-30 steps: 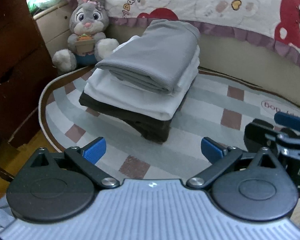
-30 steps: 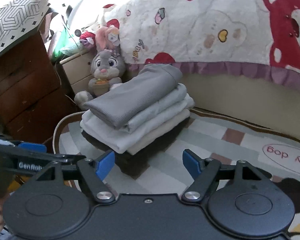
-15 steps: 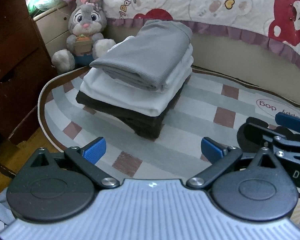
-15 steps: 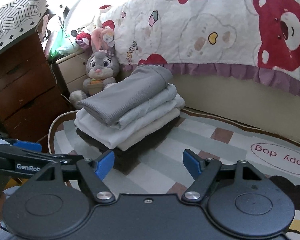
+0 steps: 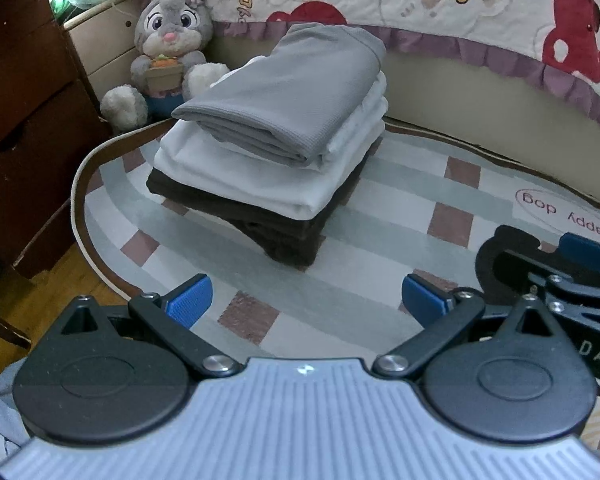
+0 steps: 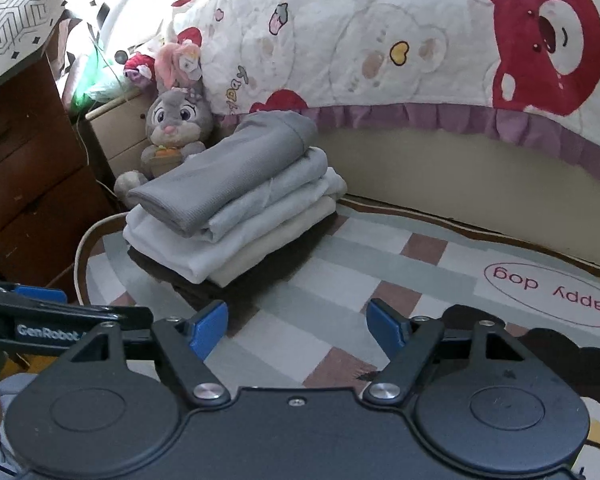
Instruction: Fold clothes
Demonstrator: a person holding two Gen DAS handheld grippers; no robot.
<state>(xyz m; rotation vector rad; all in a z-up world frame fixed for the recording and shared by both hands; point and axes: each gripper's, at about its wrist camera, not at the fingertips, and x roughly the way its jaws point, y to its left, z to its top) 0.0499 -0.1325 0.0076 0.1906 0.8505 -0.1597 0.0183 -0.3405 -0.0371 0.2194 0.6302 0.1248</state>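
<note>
Grippers, nearest item: my left gripper (image 5: pixel 304 300) and my right gripper (image 6: pixel 298 328) both hover over the rug (image 5: pixel 380 216) with blue pads spread wide and nothing between them. From the left wrist view my right gripper (image 5: pixel 548 268) shows at the right edge; from the right wrist view my left gripper (image 6: pixel 40 316) shows at the left edge.

Rug, striped in grey-green and white with brown squares, lettered "Happy dog" (image 6: pixel 552 292) toward its right side. Bare rug lies between my pads and the clothes, and more of it runs to the right of them. Wooden floor (image 5: pixel 40 304) shows past the rug's curved left edge.

Stack of folded clothes (image 5: pixel 276 152), toward the far left part of the rug, near its curved edge:
- top, grey ribbed garment (image 5: pixel 292 92), folded smooth, lying slantwise
- beneath it, white and pale folded pieces (image 6: pixel 260 224), edges roughly aligned
- bottom, dark brown piece (image 5: pixel 260 228), jutting out at the near corner

Surroundings, farther off: plush rabbit (image 5: pixel 168 52) seated just behind the stack at the rug's far left corner; dark wooden drawers (image 5: pixel 24 120) along the left; pale cabinet (image 6: pixel 120 132) behind the rabbit; bed side with bear-print quilt (image 6: pixel 420 40) and purple frill closing off the rug's whole far edge.
</note>
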